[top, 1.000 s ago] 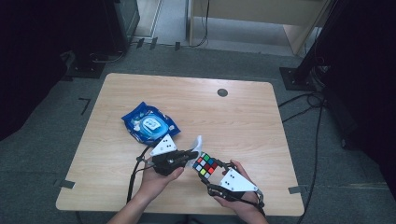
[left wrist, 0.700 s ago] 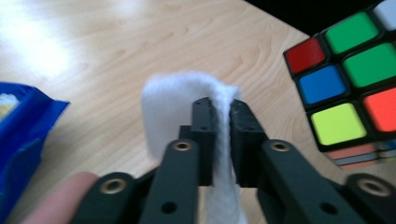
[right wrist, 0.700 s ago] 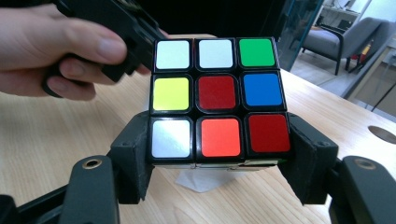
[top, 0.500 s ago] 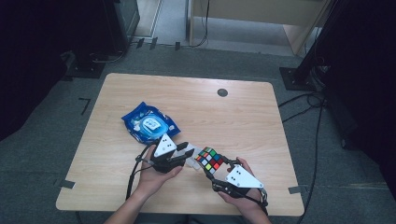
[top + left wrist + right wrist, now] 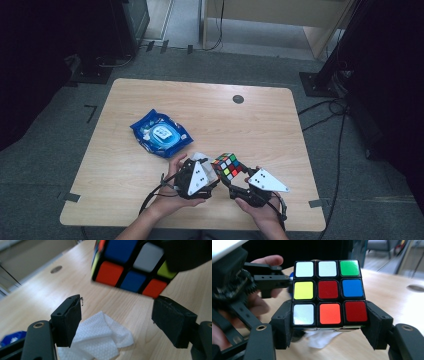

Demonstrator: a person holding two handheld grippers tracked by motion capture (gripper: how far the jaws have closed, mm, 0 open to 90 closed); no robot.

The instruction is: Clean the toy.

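High view: the worktop (image 5: 150, 200) spans the middle of the frame, with a blue wipes pack (image 5: 161, 133) left of centre and a small dark disc (image 5: 238, 99) toward the upper right. At lower centre the right tool (image 5: 239, 181) holds a colour cube (image 5: 228, 166) clear of the wood; the left tool (image 5: 212, 181) sits just beside it, above a crumpled white wipe (image 5: 201, 157). Right gripper view: the pads clamp the cube's (image 5: 328, 292) bottom layer from both sides, and its facing side is square to the lens. Left gripper view: the jaws stand wide with nothing between them, having just been opening; the wipe (image 5: 100, 340) lies below them at lower centre, and the cube (image 5: 130, 265) hangs tilted at upper right.

Judged step: wiping the cube, wipe now let go. To do it well, retake the wipe by a thick fold, keep the right grip low on the cube so the upper layers stay free, and press lightly so no layer twists.

Orientation: a cube has no long axis; in the high view one corner points toward the upper left.
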